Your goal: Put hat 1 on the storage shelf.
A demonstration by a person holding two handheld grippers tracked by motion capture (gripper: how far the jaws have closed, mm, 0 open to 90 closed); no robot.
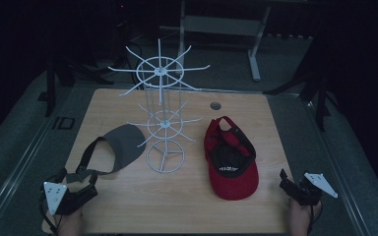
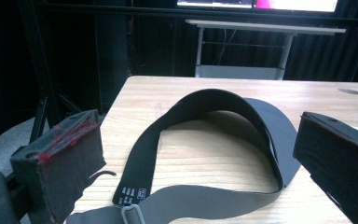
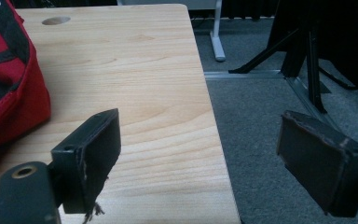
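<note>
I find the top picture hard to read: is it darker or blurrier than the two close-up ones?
High view: dim, bluish, soft, room behind nearly black, though white wire rack stands out. Left gripper view: brighter, grey visor sharp, near jaws soft. Right gripper view: wood grain of table crisp, no glare.

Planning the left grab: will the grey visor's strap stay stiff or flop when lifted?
Likely floppy: the grey visor has a thin strap lying in a loose loop. Its flat brim probably holds shape. Probably light, so it may slide on the table.
</note>
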